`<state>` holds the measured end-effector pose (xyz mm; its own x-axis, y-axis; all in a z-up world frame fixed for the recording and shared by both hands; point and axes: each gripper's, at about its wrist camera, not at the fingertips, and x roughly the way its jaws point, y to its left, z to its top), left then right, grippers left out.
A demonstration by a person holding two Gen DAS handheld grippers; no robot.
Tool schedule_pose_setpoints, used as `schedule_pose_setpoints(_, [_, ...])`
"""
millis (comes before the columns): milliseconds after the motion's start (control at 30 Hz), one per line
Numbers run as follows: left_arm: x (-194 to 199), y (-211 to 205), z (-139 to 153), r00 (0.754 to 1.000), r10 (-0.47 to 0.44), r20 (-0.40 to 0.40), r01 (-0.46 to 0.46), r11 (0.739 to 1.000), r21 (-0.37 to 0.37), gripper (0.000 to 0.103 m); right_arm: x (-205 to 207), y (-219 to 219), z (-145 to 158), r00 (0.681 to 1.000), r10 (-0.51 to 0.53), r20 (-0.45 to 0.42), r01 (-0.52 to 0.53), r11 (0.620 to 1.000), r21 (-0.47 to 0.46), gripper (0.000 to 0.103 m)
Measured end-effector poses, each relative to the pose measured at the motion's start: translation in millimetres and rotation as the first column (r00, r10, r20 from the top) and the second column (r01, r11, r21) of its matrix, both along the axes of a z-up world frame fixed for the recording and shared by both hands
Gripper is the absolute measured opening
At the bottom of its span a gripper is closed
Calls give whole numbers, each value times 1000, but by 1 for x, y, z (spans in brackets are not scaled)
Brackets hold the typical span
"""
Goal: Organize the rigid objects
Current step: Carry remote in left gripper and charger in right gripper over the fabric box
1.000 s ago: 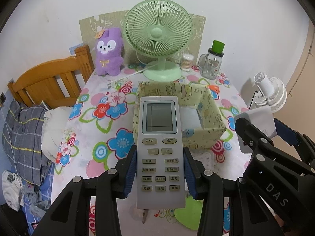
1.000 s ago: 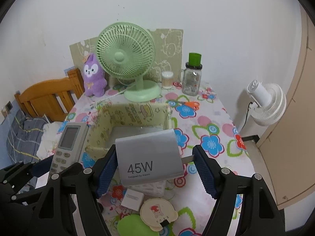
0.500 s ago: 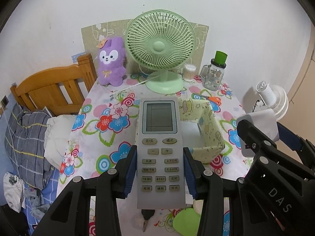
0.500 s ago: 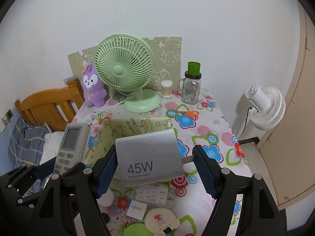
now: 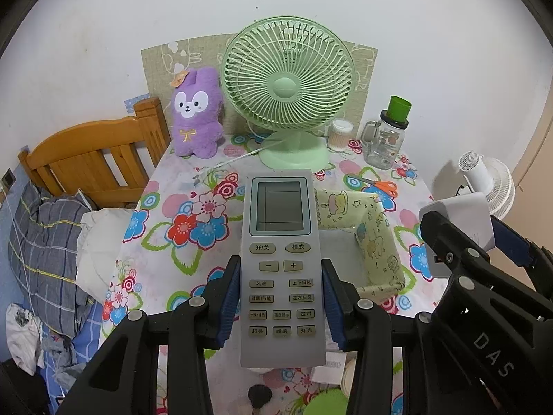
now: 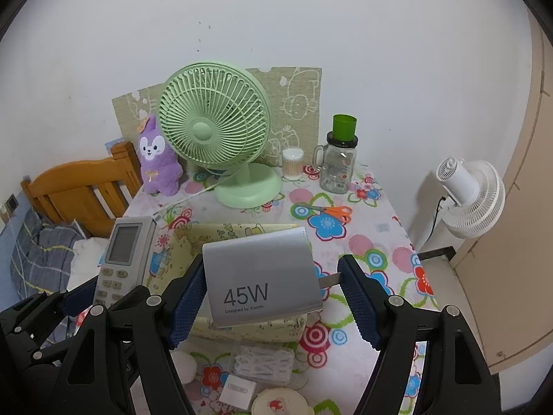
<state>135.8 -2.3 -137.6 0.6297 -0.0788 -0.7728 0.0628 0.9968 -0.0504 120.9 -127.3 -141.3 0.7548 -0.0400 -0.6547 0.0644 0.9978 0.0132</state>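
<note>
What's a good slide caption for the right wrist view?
Right gripper holds a 45W charger above the yellow fabric box on a floral table.

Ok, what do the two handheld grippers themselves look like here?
Both the left gripper and the right gripper are black plastic linkage frames with silver pivot screws and blue ribbed finger pads. White "DAS" lettering marks the right one's side. No cables or sleeves show.
</note>
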Motion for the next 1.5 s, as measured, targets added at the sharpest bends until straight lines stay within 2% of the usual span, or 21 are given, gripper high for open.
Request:
schedule_pose_setpoints(400, [33,-5,-21,1000,-2,-12,2,1000,15,45,39,-4,-24,999,-9,-34,9,1000,6,78])
schedule_pose_setpoints(900, [74,-8,-63,997,-6,-78,9,999,40,45,82,-10,-65,997,-26,-69,27,999,17,78])
schedule_pose_setpoints(1367, [88,-15,-93,990,-4,-140,13,998,61,45,101,-6,-91,991,-17,-130,19,1000,15,78])
schedule_pose_setpoints(1500, [88,-16,-97,991,1,-134,12,996,92,45,101,-7,-98,989,-22,-149,24,1000,12,78])
